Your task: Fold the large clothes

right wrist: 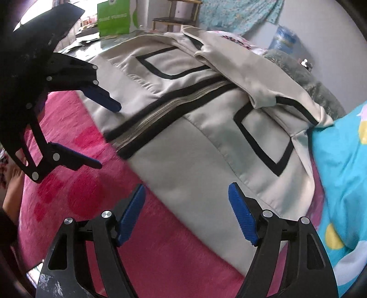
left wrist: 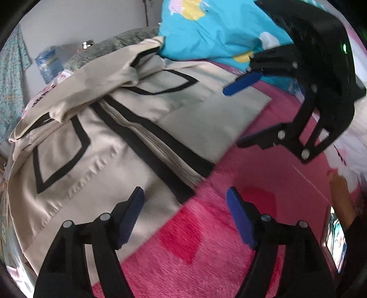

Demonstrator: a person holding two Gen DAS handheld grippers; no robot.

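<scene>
A cream jacket (left wrist: 96,146) with black trim lies spread on a pink fleece blanket (left wrist: 206,240) that covers the bed, its zipped front facing up and a black-bordered pocket on each side of the zip. Both sleeves are already folded in across the chest, so the upper part sits in a raised bundle while the lower body lies flat. The hem runs as a straight edge across the pink surface, and both tools hang just above it. The left gripper (left wrist: 184,217) has its blue pads spread wide with nothing between them; one pad floats over the cream fabric near the zip end, the other over bare blanket. The right gripper (right wrist: 185,213) is likewise released and empty, its jaws straddling the hem, one pad over blanket and one over the jacket's lower panel. Each tool also appears in the other's view, out toward the side of the garment. On the near side of the hem the blanket is bare, with only darker red patches in its pattern, giving free room there. At the far right a turquoise quilt (right wrist: 344,172) presses against the jacket's side edge and overlaps its corner, so that side is tight. Behind the collar lies a grey fuzzy cushion (right wrist: 305,78), and a green bag (right wrist: 114,17) stands beyond the bed.
</scene>
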